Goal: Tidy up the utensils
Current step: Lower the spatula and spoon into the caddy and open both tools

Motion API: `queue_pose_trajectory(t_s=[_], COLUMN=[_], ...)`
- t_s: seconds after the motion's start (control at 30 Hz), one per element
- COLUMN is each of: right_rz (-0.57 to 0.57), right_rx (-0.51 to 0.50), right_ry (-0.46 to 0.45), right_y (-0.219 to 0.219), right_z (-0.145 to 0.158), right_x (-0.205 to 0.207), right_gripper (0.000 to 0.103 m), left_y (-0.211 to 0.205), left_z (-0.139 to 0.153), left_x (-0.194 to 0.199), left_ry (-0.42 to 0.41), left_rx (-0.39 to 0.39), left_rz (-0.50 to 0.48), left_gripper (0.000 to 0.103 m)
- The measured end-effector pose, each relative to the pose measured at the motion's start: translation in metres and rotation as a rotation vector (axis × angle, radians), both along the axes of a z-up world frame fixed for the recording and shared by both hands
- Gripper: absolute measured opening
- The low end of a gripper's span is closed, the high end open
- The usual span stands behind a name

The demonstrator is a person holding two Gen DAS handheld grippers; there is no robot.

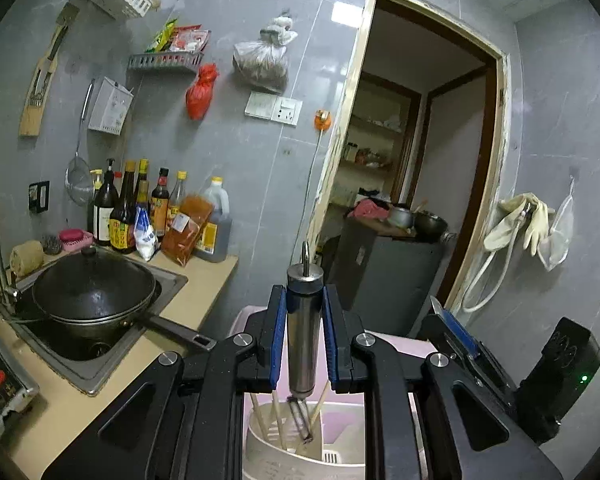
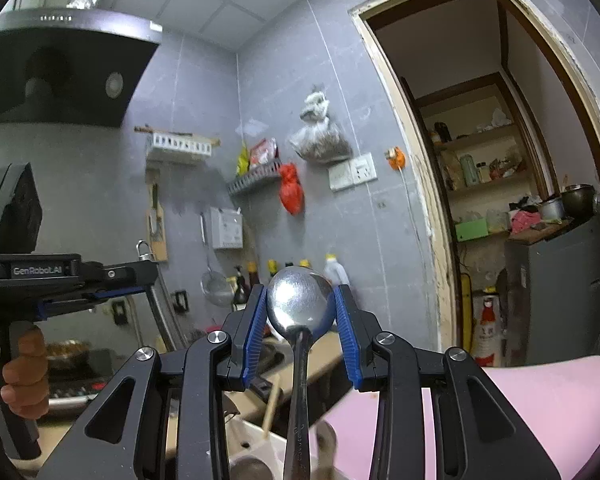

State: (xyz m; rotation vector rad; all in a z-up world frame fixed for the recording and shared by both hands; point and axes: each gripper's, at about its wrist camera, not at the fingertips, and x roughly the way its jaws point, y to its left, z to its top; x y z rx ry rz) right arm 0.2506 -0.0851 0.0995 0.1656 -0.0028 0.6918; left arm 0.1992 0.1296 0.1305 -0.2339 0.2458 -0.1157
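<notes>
Close wrist views, seemingly shared doorway (image 1: 420, 152)

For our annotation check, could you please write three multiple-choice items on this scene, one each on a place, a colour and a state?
1. Where does the wok sit?
A. In the sink
B. On a wall hook
C. On the floor

2. What colour are the pads on the gripper fingers?
A. Red
B. Blue
C. Yellow

3. What does the right gripper hold?
A. Nothing, it is open
B. A bottle
C. A spoon

Answers:
1. A, the wok rests in the sink beside the faucet.
2. B, blue strips line the inner faces of both grippers' fingers.
3. C, the spoon bowl sits between its pads, handle pointing down; the left gripper grips a peeler over the holder.
</notes>
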Motion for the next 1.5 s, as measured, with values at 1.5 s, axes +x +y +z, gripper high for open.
queue_pose_trajectory(t_s=[1.5], right_rz=[0.023], right_rx=[-0.085], right_ry=[0.134], right_y=[-0.005], right_z=[-0.035], right_x=[-0.004], right_gripper=[0.043], left_y=[-0.015], left_z=[-0.01], left_x=[-0.012], left_ry=[0.153], left_rx=[-0.012], left_rz=[-0.049], left_gripper=[0.032])
